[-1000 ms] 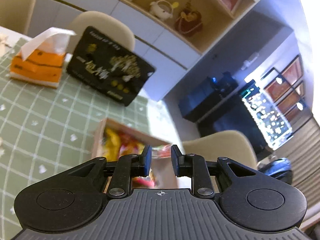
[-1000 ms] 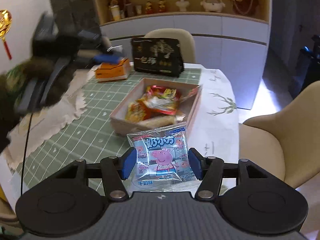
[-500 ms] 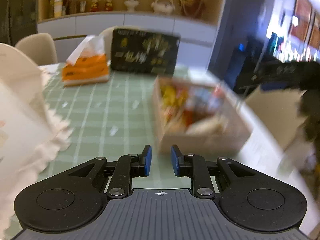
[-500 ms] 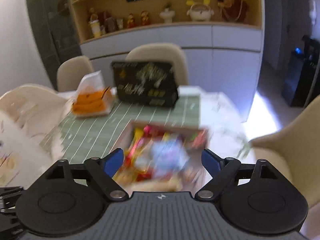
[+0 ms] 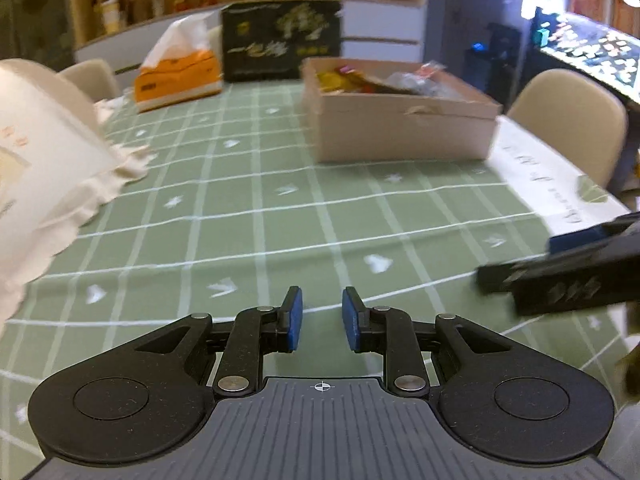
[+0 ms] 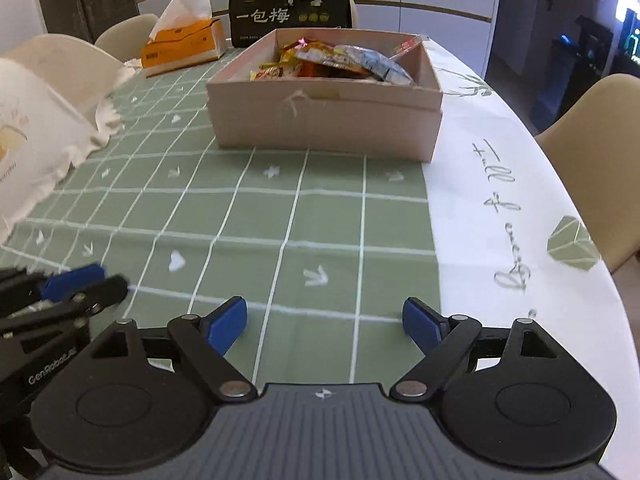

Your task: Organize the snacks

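Nearest, the right gripper (image 6: 324, 322) has just opened wide, empty; the left gripper (image 5: 322, 318) is nearly closed on nothing (both low over the tablecloth (image 6: 280, 208)). Beyond, the snacks (image 6: 332, 60) lie gathered in the box (image 6: 326, 120), likely tidied.

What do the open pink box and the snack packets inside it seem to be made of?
Open pink box: likely matte paperboard, with flat, dull walls and a torn, frayed spot on the front edge. Snack packets: probably glossy plastic film, crinkled and catching highlights.

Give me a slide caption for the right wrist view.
Right gripper, jaws open and empty, above the green tablecloth facing the snack-filled cardboard box.
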The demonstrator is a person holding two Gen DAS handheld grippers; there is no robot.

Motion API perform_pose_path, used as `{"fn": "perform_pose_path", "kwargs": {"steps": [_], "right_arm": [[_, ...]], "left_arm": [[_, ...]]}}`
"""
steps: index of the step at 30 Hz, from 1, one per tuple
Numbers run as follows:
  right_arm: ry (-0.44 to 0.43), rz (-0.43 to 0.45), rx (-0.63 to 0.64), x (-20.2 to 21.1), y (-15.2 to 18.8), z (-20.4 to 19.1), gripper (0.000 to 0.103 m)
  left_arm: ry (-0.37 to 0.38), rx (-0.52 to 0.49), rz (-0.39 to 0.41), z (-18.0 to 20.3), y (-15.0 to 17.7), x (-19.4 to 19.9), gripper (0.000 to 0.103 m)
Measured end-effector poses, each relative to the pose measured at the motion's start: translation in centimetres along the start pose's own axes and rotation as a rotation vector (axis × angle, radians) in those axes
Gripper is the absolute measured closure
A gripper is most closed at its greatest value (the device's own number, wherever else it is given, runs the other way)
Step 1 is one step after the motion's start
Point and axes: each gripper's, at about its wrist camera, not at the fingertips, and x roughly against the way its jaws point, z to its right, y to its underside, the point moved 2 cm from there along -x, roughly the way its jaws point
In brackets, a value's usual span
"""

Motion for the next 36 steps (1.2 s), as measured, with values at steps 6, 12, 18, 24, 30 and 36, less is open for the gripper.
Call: {"fn": "perform_pose_path", "kwargs": {"steps": [6,12,18,24,30,36], "right_arm": [[0.083,0.071,-0.05,-0.1,1.1,0.6,0.0],[0.094,0.153,-0.068,-0.4,1.7,1.7,0.0],[0.112,0.203,-0.084,-0.4,2.1,1.5,0.0],[0.114,0.21,-0.088,-0.4,2.3,1.5,0.0],[0.115,0.21,-0.089,-0.4,2.3,1.5,0.0],[0.115,0.21,-0.09,-0.4,2.3,1.5,0.0]], "left_arm": [[0.034,-0.002,0.063,1.6,-0.1,-1.0,0.074],[0.008,-0.027,0.096,2.5,0.0,-1.2,0.074],[-0.012,-0.021,0.103,2.7,0.1,-1.2,0.074],[0.01,0.007,0.103,2.5,0.1,-1.1,0.074],[0.007,0.008,0.102,2.6,0.2,-1.0,0.074],[0.002,0.005,0.102,2.5,0.2,-1.0,0.074]]}}
